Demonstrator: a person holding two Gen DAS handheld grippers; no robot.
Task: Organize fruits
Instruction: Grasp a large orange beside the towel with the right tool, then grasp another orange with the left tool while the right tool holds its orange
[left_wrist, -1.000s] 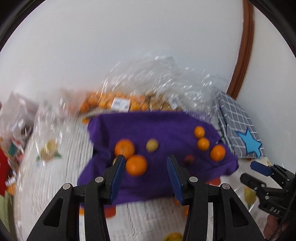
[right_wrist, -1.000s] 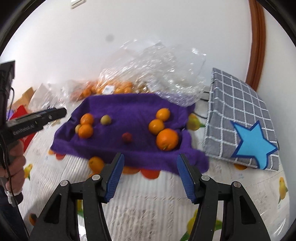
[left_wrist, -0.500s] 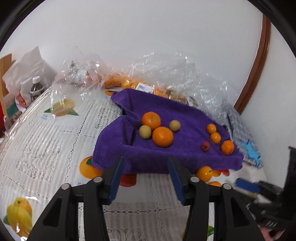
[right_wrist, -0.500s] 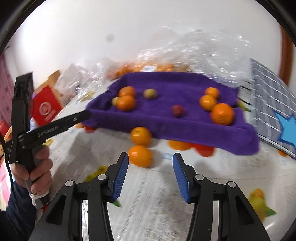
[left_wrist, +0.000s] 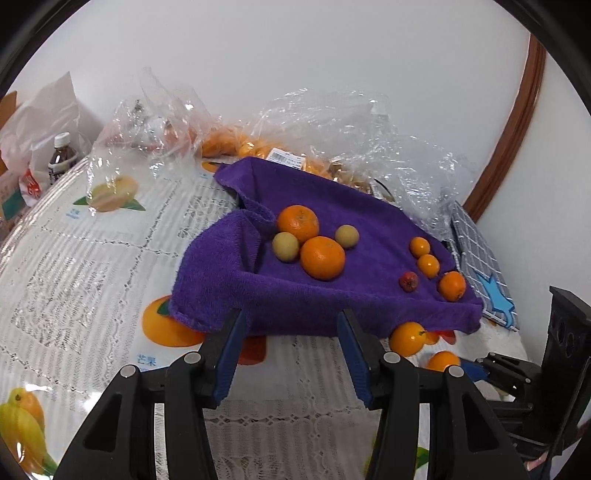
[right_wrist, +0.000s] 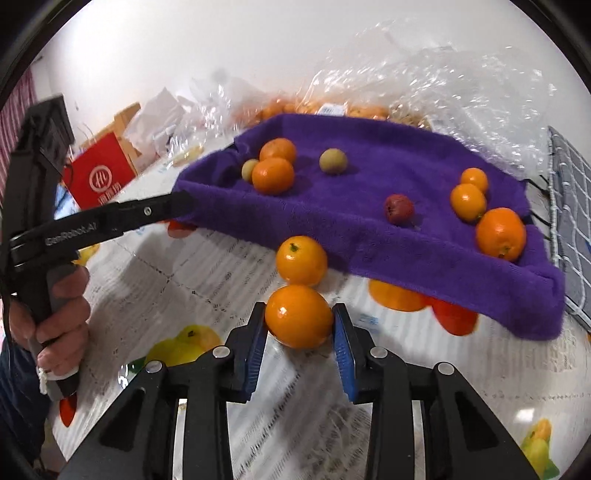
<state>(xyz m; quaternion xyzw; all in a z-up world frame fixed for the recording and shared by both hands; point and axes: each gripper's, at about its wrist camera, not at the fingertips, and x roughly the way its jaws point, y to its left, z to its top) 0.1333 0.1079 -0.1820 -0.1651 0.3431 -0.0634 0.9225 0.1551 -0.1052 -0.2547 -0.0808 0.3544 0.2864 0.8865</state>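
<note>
Since half second ago: right tongs (right_wrist: 298, 325) moved forward, blue pads now touching both sides of nearest orange (right_wrist: 298, 316) on tablecloth; lift not yet shown. Second loose orange (right_wrist: 301, 260) just beyond. Left tongs (left_wrist: 291, 350) released, short of purple towel (left_wrist: 369, 221). Most fruit already on towel; two left.

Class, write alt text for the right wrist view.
The right gripper closes its blue pads around an orange on the tablecloth, beside a second orange. Behind, a purple towel holds more fruit.

Plain white wall (left_wrist: 295, 55), curved brown wooden trim (left_wrist: 517, 122).
</note>
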